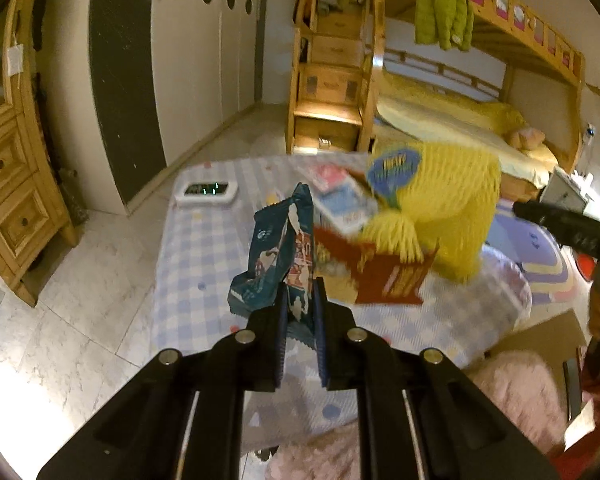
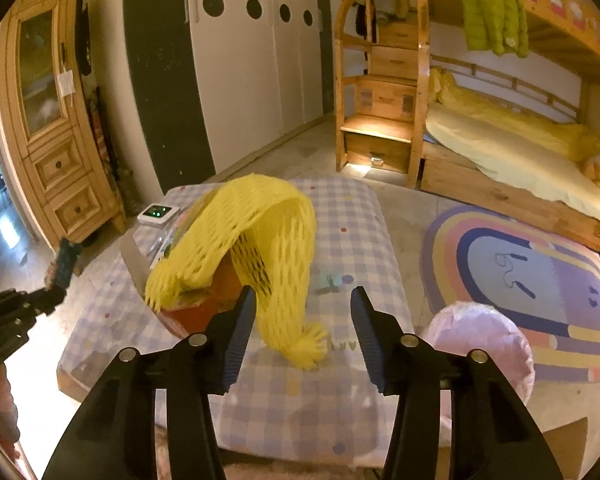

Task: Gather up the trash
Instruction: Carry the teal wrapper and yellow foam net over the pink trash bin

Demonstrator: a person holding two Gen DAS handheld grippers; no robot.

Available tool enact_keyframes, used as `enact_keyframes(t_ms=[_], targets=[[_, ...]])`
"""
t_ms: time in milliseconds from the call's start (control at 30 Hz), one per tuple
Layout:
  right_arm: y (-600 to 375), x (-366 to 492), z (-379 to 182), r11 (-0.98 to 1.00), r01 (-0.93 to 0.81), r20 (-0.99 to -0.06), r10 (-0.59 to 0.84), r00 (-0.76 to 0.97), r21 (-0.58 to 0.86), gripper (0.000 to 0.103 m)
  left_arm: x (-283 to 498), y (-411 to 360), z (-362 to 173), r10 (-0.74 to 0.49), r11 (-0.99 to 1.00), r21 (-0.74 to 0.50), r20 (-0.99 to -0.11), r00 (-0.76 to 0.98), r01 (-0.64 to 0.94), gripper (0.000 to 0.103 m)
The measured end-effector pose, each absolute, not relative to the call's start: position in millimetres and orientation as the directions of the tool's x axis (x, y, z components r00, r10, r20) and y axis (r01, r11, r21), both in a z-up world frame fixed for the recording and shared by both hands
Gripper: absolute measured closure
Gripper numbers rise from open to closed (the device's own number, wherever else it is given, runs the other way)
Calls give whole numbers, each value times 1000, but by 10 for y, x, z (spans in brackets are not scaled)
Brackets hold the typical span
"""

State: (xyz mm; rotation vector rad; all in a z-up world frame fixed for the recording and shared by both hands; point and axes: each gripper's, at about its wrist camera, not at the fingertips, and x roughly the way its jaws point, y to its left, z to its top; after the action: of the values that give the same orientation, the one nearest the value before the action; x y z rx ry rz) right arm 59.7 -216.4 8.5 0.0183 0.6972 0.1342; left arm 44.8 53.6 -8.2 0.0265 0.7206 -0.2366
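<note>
The surface [image 2: 356, 240], covered in a blue-and-white checked cloth with coloured dots, stands on a pale tiled floor, with a rainbow rug [image 2: 540, 280] to its right and a pink fluffy cushion [image 2: 488, 344] at its near right corner. A yellow foam net [image 2: 260, 232] arches over the middle of the surface; one frayed end touches the cloth near the right gripper, the other end hangs over a red carton [image 2: 196, 316]. In the left wrist view the net is blurred and lies over a pile of wrappers, among them a red snack packet [image 1: 384, 276] and a blue-and-white packet [image 1: 348, 204]. A white device with green lights [image 1: 206, 192] sits at the far left corner of the surface. The left gripper [image 1: 302, 312] has its fingers closed tight on a dark teal snack wrapper [image 1: 280, 256], held upright above the near part of the surface. The right gripper [image 2: 304, 336] has its fingers spread wide, holding nothing, the net's frayed end between them.
</note>
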Motion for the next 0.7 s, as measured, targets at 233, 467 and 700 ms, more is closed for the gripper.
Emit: enact_keyframes(t_ms=[233,467,700], targets=[[-2090,899,-52,990,-124,-663,141,736,73,60,568,389,-28,-216,971,-62,-649,730,232,93],[-2066,976,19,973,-162,-648,229,727,163,96,537,392,-101,-210,971,-59,-670,712,231,93],[-2279,590,684,962,-161,-470,249,847,219,96,435,352,55,-214,969,-48,-644,735,240,93]])
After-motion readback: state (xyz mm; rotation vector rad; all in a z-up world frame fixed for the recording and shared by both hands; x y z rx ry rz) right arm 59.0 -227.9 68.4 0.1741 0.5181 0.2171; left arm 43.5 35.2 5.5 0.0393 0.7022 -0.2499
